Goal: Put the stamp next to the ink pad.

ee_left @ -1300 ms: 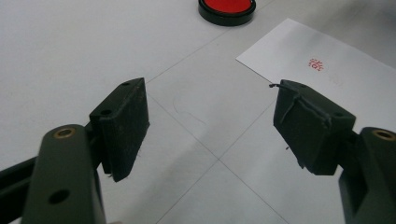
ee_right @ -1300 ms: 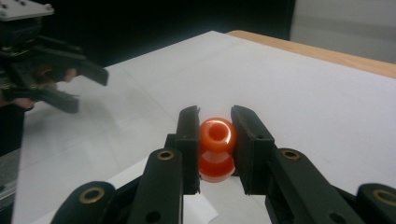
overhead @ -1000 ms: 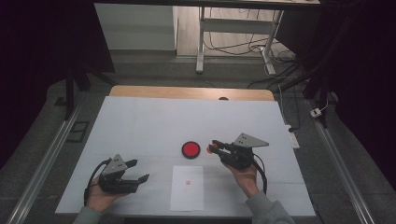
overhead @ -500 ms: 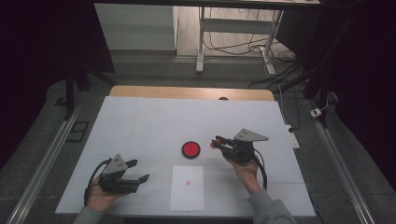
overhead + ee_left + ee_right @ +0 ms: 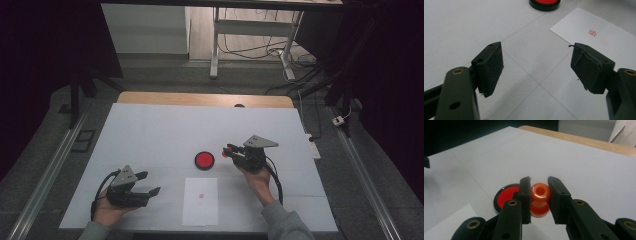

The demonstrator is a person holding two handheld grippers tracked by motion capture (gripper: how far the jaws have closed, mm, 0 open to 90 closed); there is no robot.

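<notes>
Gripping an orange stamp [image 5: 539, 198], the right claw [image 5: 539, 200] closes.

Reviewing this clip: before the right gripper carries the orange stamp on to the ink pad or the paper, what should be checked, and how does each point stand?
1. Hold on the stamp: ok. The right gripper is shut on the orange stamp, a jaw on each side.
2. Stamp off the table: cannot tell; its lower end is hidden behind the jaws.
3. Red ink pad uncovered: ok, it lies open just left of the stamp.
4. Sheet of paper flat: ok. It already bears a red mark.
5. Left gripper out of the way: ok. It is open, holds nothing, and sits left of the sheet.
</notes>
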